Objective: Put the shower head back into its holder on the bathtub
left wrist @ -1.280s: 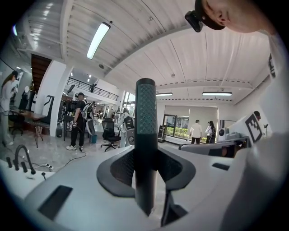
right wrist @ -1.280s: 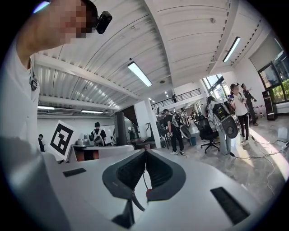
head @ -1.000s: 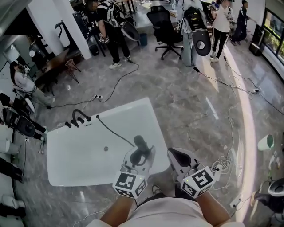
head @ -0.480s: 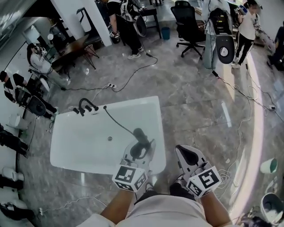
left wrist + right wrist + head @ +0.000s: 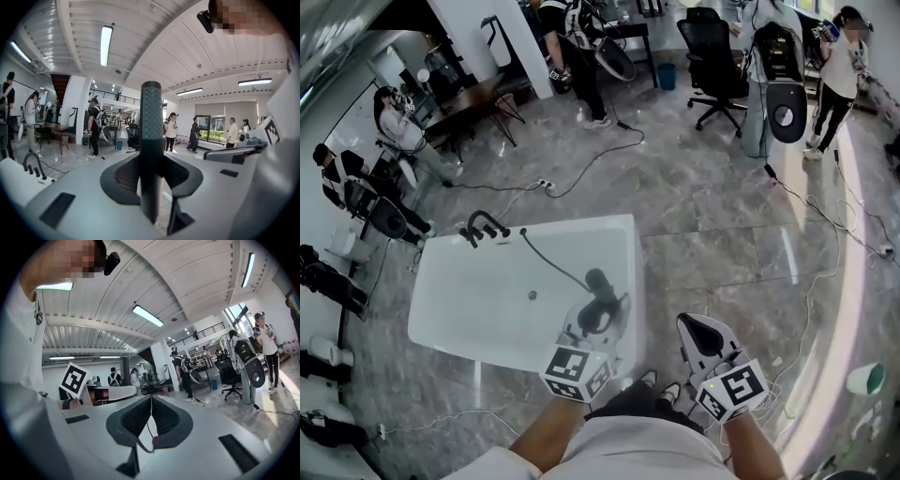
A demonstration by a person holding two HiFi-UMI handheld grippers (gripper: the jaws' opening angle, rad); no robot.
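Nearest the camera, the person's two bare forearms reach forward from a white top. Each one carries a grey claw topped with a cube of black-and-white square markers.

The left claw (image 5: 596, 319) is pinching the dark grey shower head (image 5: 598, 281), a slim stick-shaped piece with a finely dotted face. Its pads press on the handle from both sides. In the left gripper view the handle stands upright between them and rises well above the tips.

The right claw (image 5: 697, 330) has its pads pressed together with nothing between them. It hangs just to the right of the tub, over the grey marbled floor (image 5: 712, 244). The person's black shoes (image 5: 661, 389) show below, between the two claws.

The shower head is held over the near right corner of the white rectangular bathtub (image 5: 469, 305). A thin dark hose (image 5: 553, 265) runs from the head across the tub's basin, past the small round drain (image 5: 532, 295), to the far rim. On the far left of that rim stands the black tap set with an arched spout (image 5: 483, 225), well apart from the shower head.

Beyond the tub, black cables (image 5: 591, 173) trail over the floor. Farther off are a black office chair (image 5: 712, 56), several standing people and two seated people at the left edge.
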